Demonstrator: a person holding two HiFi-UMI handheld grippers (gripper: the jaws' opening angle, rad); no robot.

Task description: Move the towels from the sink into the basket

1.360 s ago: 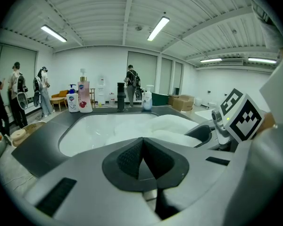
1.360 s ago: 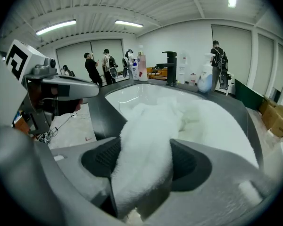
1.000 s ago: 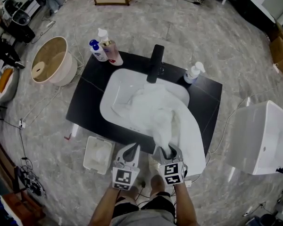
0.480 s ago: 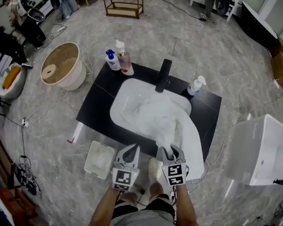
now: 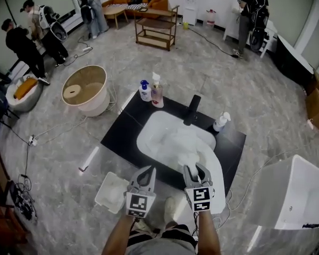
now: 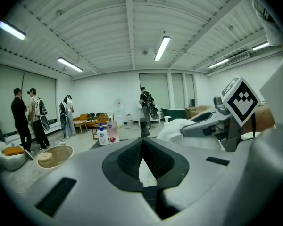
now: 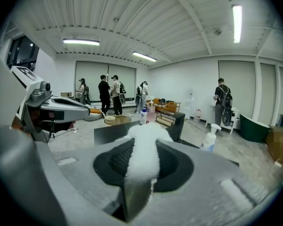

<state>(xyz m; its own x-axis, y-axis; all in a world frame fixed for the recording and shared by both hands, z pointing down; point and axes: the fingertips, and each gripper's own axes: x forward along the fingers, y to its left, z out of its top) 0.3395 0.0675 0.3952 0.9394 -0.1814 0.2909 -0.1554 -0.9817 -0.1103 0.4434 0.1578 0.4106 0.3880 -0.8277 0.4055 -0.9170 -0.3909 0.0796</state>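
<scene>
Head view, widest thing first: takes in far more grey floor [image 5: 69,142] than a second ago, people along the far wall included, and so reads as a lift up and away from the black counter [image 5: 122,134]. Finds the white sink [image 5: 148,134] smaller in frame than before, yet not emptied: white towel [image 5: 187,142] heaped in the bowl, one fold draped over the counter's front edge, one end drawn up in a peak toward the tongs. Puts the white basket [image 5: 103,195] on the floor by the counter's near left corner, just beside the left gripper [image 5: 144,173] in the picture, with something pale inside, too small to name.

From the right gripper view, on the right gripper [image 5: 194,169]: narrow, clamped on a strip of that towel, pile bulging past the tips. From the left gripper view: pads meeting at the tips, nothing pinched, only a sliver of white seen through the gap behind them.

Means, for the task, a pick made and a haul begun, not a delivery: towel strung between bowl and tongs, most of it in the sink. Calls next, by judgement, for more height to clear the rim, then a swing left and down over the basket. Risks dragging the draped fold off the counter onto the floor, or snagging on the faucet [image 5: 192,109].
</scene>
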